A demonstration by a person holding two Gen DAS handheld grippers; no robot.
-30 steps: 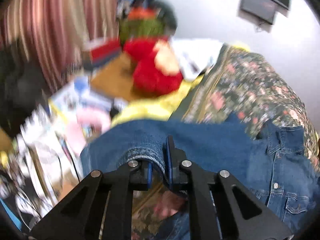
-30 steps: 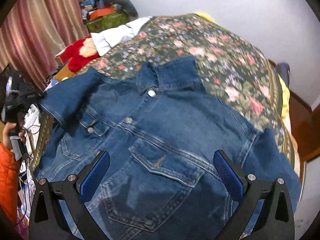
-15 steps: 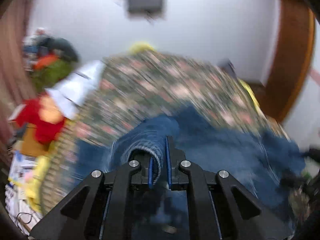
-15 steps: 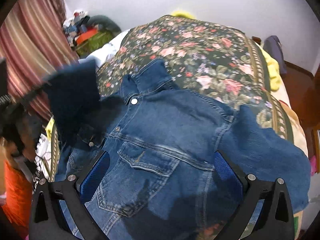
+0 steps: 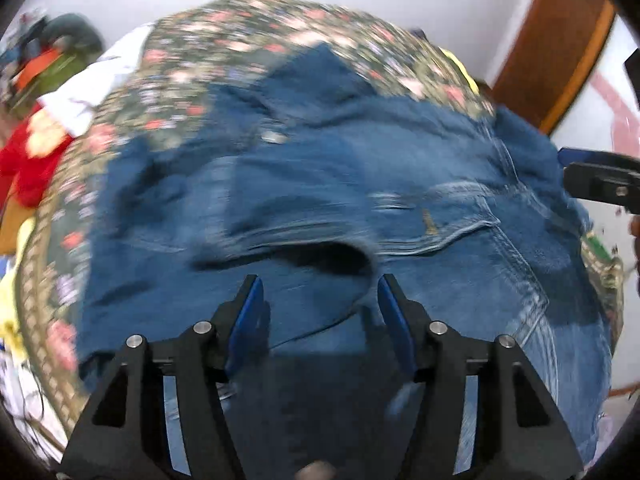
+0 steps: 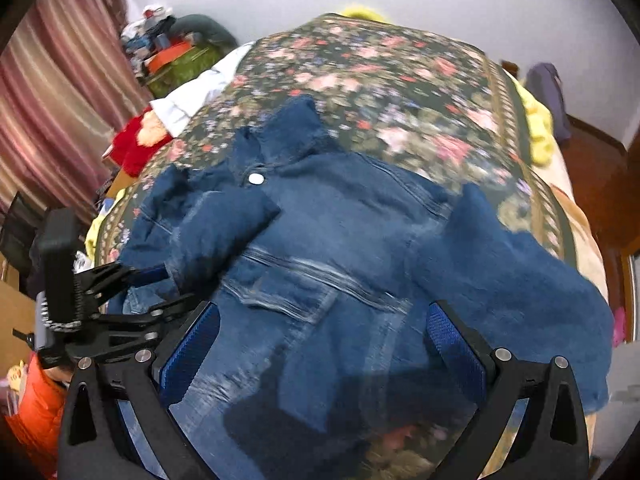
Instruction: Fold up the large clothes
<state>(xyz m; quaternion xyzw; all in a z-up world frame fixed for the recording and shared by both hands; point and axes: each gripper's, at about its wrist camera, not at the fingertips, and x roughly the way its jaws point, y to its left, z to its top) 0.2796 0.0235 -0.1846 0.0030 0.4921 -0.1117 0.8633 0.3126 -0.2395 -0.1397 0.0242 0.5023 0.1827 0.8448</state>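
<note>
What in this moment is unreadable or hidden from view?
- Left wrist view: motion blur smears the denim jacket, so its seams and buttons are unclear.
- Left wrist view: the right gripper is cut off by the frame edge.
- Right wrist view: the jacket's hem is hidden behind the gripper's own fingers.

place: home bedroom | evidence: bed with floral bedspread (image 6: 400, 76) filled mid-scene; striped curtain (image 6: 52, 92) hung far left; cluttered pile (image 6: 172, 48) and red plush toy (image 6: 132, 148) sat left of bed; wooden door frame (image 5: 556, 40) stood far right
</note>
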